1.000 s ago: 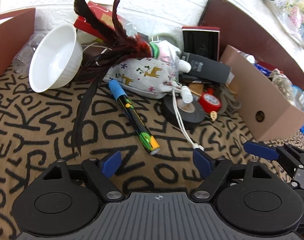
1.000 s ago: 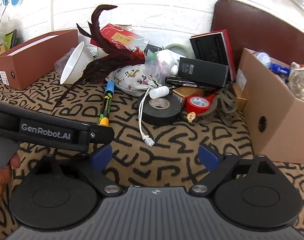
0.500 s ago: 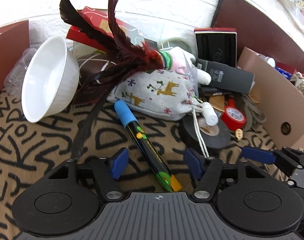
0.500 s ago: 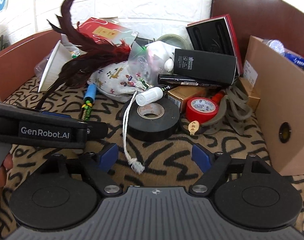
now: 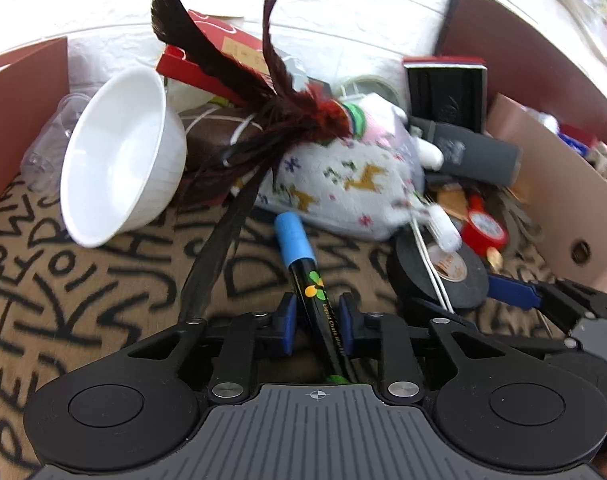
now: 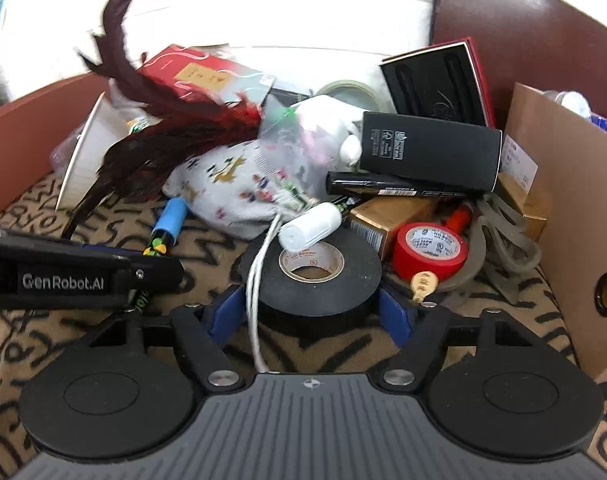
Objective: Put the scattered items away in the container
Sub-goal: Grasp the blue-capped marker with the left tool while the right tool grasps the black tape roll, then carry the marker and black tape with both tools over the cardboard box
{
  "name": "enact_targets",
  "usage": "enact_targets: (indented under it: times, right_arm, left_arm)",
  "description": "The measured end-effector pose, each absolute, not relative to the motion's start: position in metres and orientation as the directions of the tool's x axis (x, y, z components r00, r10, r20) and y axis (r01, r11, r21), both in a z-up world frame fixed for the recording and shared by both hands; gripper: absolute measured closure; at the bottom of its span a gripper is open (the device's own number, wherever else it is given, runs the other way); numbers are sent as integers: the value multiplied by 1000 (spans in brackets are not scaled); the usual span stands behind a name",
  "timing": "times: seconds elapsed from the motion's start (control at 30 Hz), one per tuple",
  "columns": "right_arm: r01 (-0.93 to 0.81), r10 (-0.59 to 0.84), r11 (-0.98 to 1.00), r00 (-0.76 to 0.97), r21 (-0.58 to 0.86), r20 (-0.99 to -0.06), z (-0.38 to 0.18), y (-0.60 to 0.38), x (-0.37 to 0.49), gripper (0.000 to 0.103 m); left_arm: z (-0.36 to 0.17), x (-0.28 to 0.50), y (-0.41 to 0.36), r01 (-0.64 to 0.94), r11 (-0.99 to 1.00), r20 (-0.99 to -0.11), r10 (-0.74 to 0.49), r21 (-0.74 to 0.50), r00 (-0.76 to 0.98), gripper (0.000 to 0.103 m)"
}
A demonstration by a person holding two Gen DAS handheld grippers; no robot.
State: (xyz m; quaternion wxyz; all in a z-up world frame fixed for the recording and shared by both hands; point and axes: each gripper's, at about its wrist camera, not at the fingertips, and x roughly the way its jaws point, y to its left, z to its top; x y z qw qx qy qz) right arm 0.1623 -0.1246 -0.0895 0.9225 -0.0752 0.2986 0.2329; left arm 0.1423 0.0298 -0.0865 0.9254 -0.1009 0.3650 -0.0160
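Claws first: my left claw [image 5: 314, 322] has closed in from wide apart a second ago and now sits clamped, or all but clamped, on the black liquid chalk marker with the blue cap [image 5: 303, 264], its blue pads [image 5: 288, 322] tight against the barrel on either side while the cap end points away from me along the tan cloth with black lettering [image 5: 83, 300]. My right claw [image 6: 312, 314] has pushed forward in the same interval and now straddles the fat roll of black tape [image 6: 315, 276], one blue pad at each flank, apparently touching; I judge it closed on the roll but not yet lifted. The white drawstring cord [image 6: 255, 280] runs between that claw's fingers and may come along with the roll. Just beyond the tape lie a small white bottle [image 6: 310, 226] resting on its rim and a smaller red tape roll [image 6: 429, 246]. Farther back sit the white fabric pouch printed with reindeer [image 5: 343, 184], the dark red feather toy [image 5: 271, 120] draped over it, and the tipped white ribbed bowl [image 5: 119, 160] to the left. The brown cardboard box [image 6: 563, 208] on the right is, I take it, the container, already holding some things. Both grasps look set, so the next move should be lifting and carrying right.
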Motion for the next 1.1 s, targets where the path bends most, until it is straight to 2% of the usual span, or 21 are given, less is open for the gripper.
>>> enact_targets:
  times: [0.4,0.43,0.63,0.77,0.87,0.97,1.03,1.1]
  right_arm:
    - [-483,389,876,685,17,-616,-90,-162,52,28]
    - [-475,386,880,687,21,-616,-90,-166,39,28]
    - [-445,362,895,699,21,-617,-89,-180,-16,28]
    - [-452,386,890,679,58,-625,-84,-190,-35,28]
    - [-420,386,903,703,89,-597,-70,-200,-35,28]
    - [-386,360,919,737,79,-572,-60,-206,-25,29]
    - [-358,312,933,738,45,-599,-61,-204,-14,31]
    - [-351,281,936,722,15,-633,-66,-200,-2,45]
  left_arm:
    - [-82,41,13,74,973,-702,-210,-219,681,83]
    - [-82,33,10,85,972,-702,-218,-220,678,79]
    - [-81,-2,-1,139,965,-714,-260,-224,651,78]
    - [-83,-10,-6,161,967,-713,-256,-199,653,64]
    - [-82,-8,-8,159,964,-714,-265,-213,648,54]
    - [-83,-5,-13,165,965,-712,-263,-205,651,49]
    - [-82,-4,-16,168,967,-714,-257,-194,651,49]
    - [-82,-3,-16,170,967,-716,-256,-191,649,50]
